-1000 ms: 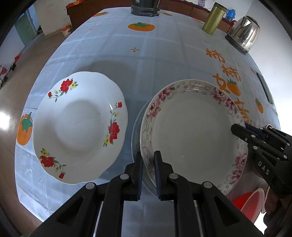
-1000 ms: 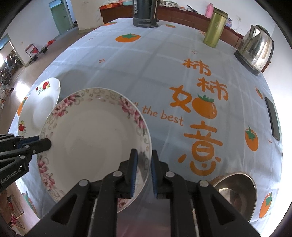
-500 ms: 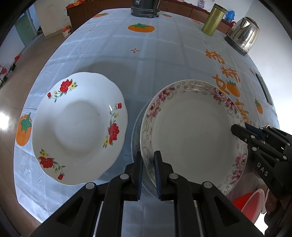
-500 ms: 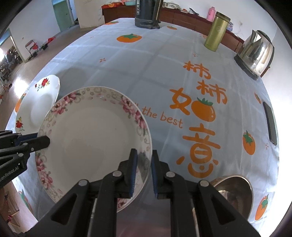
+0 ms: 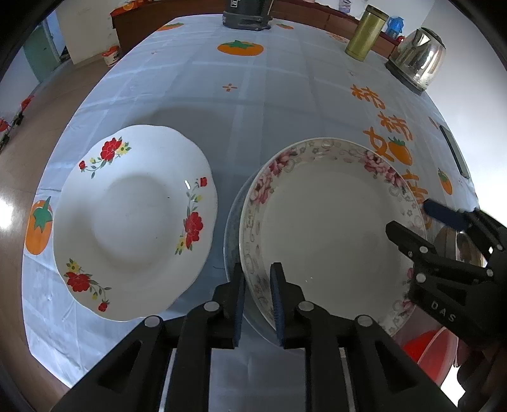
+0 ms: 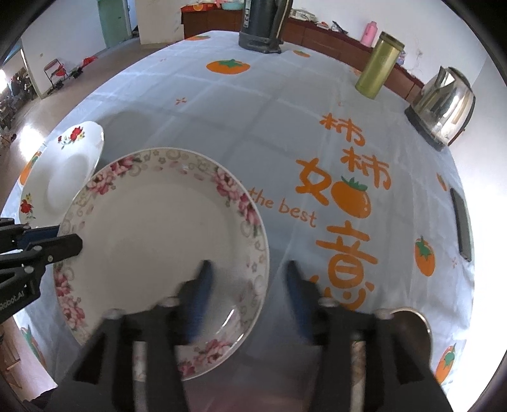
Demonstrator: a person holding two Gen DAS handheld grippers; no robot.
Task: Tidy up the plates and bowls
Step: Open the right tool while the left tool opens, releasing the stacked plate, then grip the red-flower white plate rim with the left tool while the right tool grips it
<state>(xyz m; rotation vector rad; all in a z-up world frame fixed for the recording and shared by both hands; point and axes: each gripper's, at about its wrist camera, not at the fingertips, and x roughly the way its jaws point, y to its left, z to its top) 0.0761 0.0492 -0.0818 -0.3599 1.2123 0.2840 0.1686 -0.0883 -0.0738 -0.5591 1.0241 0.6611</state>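
Porcelain with a pink-flower rim, the plate (image 5: pixel 329 228) lies flat at centre right of the left wrist view, stacked on a clear glass dish (image 5: pixel 233 222) whose edge shows along its left side. Round, it has no long axis; its face points up. A red-flower plate (image 5: pixel 133 218) lies just beside it at centre left, a narrow strip of worktop (image 5: pixel 272 104) between them, its lower rim near the cloth's lower-left edge. Broad open cloth fills the upper half of both views, up to the gold canister (image 6: pixel 378 65), kettle (image 6: pixel 442 101) and dark appliance (image 6: pixel 261 25) at the top. A steel bowl (image 6: pixel 412 320) sits at lower right of the right wrist view.

Left tongs (image 5: pixel 257 298) have just been opening; their pads straddle the plate's near-left rim with a gap on either side, so nothing is pinched. Right tongs (image 6: pixel 248 294) have just been opening wide, blurred, the plate's right rim loose between them.
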